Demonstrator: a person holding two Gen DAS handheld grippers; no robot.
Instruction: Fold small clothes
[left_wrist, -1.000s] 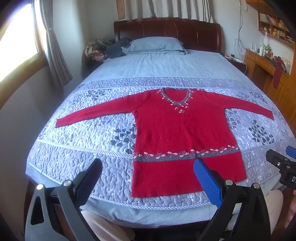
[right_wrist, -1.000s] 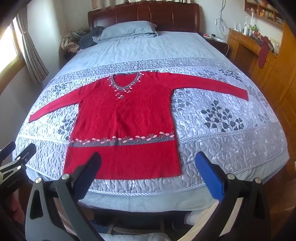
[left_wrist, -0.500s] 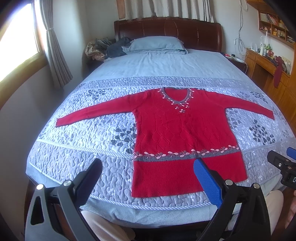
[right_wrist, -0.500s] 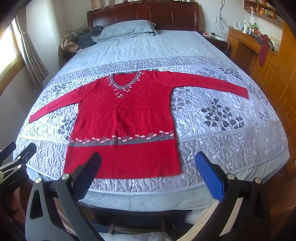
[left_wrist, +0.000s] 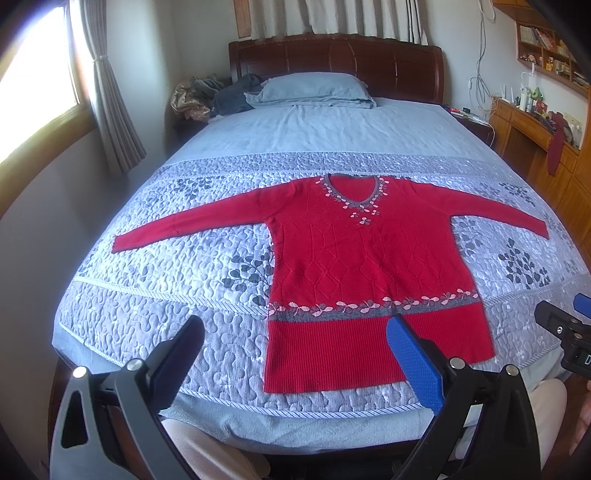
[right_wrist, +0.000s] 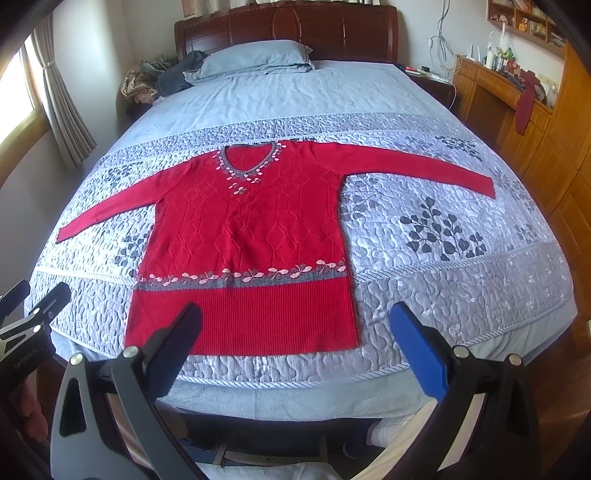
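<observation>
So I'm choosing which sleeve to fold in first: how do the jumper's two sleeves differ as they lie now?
The left sleeve slants down toward the near edge of the bed; the right sleeve runs out flatter. The left sleeve's cuff lies near the window-side edge of the bed; the right sleeve's cuff points to the wooden cabinets. Both are plain red, fully spread and flat on the quilt, and neither is folded yet.

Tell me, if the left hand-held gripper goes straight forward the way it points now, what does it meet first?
Probably the quilt, close to the left side of the red sweater. The left hand-held gripper is open and nothing stands between; depth is hard to judge.
</observation>
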